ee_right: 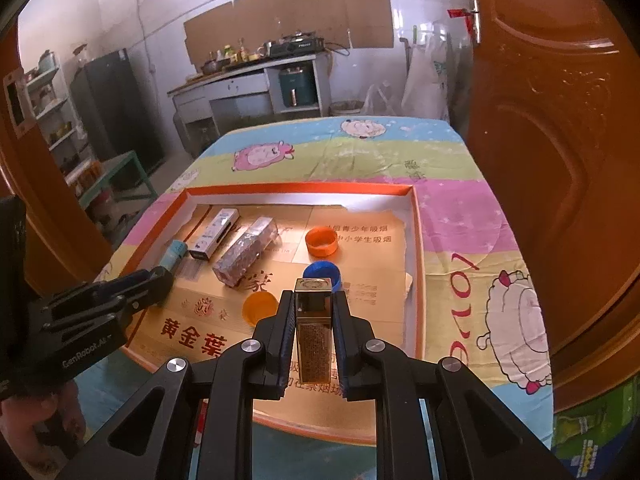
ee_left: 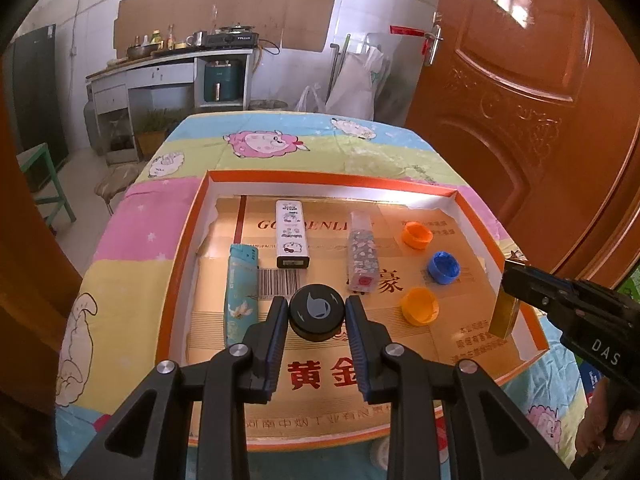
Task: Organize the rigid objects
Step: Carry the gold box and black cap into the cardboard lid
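Observation:
My left gripper is shut on a round black cap and holds it just above the near middle of the orange-rimmed tray. My right gripper is shut on an upright gold lighter over the tray's right side; it also shows as the right gripper with the gold lighter. In the tray lie a teal lighter, a white lighter, a floral lighter, two orange caps and a blue cap. The left gripper hides its cap in the right wrist view.
The tray rests on a table under a cartoon sheep cloth. A brown door stands close on the right. A green stool is left of the table, with a kitchen counter at the back wall.

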Available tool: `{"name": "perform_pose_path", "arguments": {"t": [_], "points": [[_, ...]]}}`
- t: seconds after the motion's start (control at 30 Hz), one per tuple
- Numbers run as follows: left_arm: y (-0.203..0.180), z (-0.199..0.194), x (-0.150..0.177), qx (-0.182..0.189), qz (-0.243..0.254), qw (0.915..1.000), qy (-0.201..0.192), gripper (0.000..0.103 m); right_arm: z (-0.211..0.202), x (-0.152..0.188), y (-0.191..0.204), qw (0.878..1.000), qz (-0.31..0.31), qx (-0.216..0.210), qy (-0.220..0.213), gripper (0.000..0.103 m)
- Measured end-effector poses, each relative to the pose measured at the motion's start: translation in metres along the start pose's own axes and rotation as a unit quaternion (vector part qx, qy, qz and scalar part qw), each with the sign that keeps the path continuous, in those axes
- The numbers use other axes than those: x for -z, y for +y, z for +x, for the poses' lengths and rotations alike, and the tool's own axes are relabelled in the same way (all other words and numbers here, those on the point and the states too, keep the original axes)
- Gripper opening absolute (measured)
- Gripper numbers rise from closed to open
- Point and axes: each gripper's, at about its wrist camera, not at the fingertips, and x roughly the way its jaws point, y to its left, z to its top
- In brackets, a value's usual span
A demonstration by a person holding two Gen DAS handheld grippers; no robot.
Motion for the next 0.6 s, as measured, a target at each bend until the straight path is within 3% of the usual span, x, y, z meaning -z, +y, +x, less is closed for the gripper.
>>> {"name": "perform_pose_path", "arguments": {"t": [0.6], "points": [[0.006,0.027,0.001,0.003,-0.003,0.9998,0.021,0.030,0.040,0.003,0.004,0.999,-0.010,-0.004,0.052,0.018]]}}
